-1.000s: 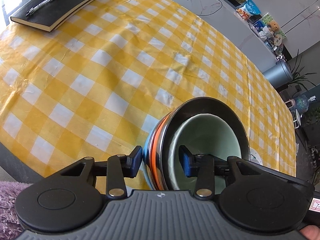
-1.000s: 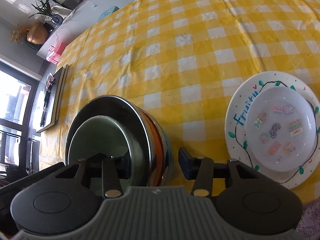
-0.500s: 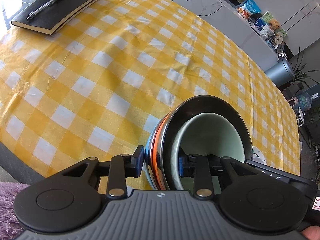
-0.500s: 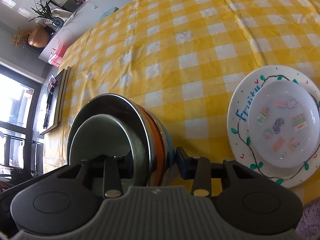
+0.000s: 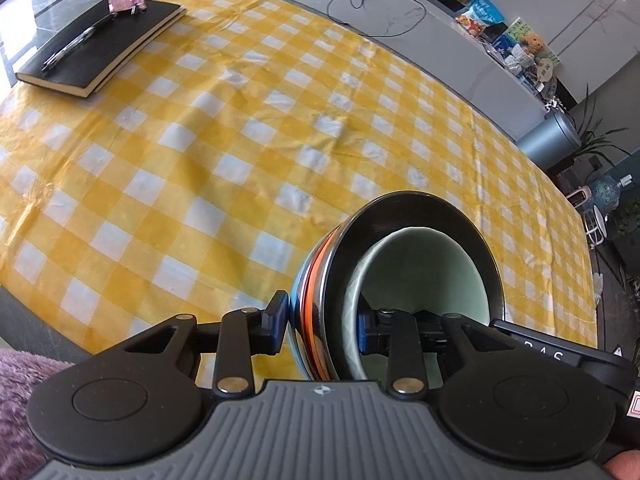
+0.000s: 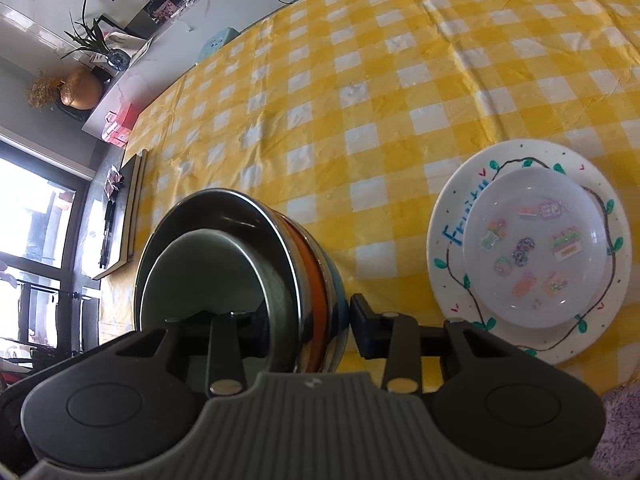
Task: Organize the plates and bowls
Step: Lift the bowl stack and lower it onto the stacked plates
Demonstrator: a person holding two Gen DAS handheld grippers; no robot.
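Lifting nested bowl stack (image 5: 400, 280) two-handed | left gripper (image 5: 320, 322) and right gripper (image 6: 308, 312) jaws have just been closing, each clenched on opposite rims | stack lower centre, above checked worktop (image 5: 200, 140) | next: carry level toward fruit plate (image 6: 452, 216), lower right, right view.

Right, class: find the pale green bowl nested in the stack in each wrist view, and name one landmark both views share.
Left wrist view: the pale green bowl sits lower right of centre, innermost in the stack.
Right wrist view: the same bowl sits lower left, above the gripper's body.
Shared landmark: the black notebook, top left in the left view, seen edge-on at the left in the right view.
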